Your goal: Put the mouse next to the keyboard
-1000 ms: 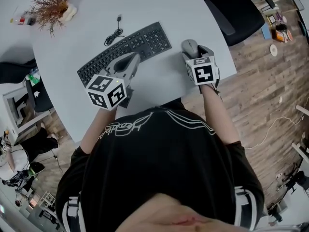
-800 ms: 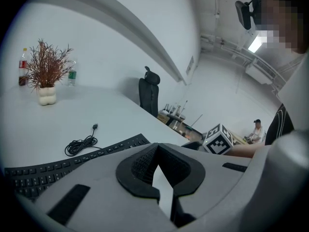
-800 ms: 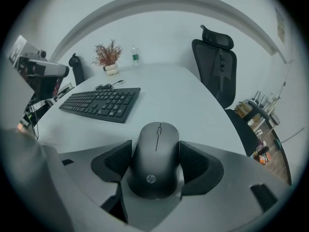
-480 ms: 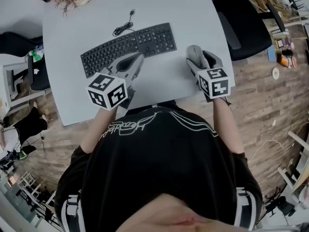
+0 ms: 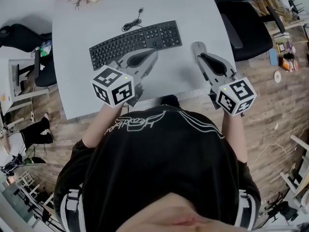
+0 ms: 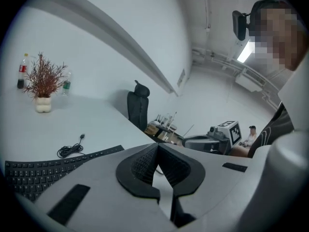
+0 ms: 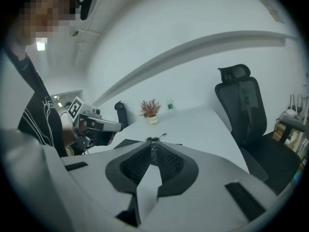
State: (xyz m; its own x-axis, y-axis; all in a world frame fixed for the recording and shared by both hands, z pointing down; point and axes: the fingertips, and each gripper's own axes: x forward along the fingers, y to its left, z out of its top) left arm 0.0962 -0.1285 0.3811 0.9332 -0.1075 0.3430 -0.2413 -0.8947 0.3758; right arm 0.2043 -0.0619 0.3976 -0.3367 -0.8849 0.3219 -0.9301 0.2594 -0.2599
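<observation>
**Two grippers closed and empty over the desk, mouse hidden from view**

One black full-size computer keyboard [image 5: 135, 42] lies slantwise on the pale grey round-edged table [image 5: 188, 13]. Its single black cable [image 5: 131, 24] is coiled just behind it.

Two hand-held grey grippers hover over the near edge, each with one black-and-white marker cube. The left gripper [image 5: 153, 53] points at the keyboard's front edge. Its own view shows the ribbed black fingertips [image 6: 145, 161] meeting with nothing between them. The right gripper [image 5: 197, 47] sits just right of the keyboard's number-pad end. Its jaws have just been closing, and its own view shows the tips pressed together on nothing.

The computer mouse cannot be made out in any view. In the head view, the pale rounded shape at the right gripper's tip could be jaw or mouse.

One dried reddish plant in a cream pot [image 6: 43, 88] stands at the table's far side with two bottles [image 6: 21, 71] near it. Two black office chairs [image 7: 244, 105] flank the table.
</observation>
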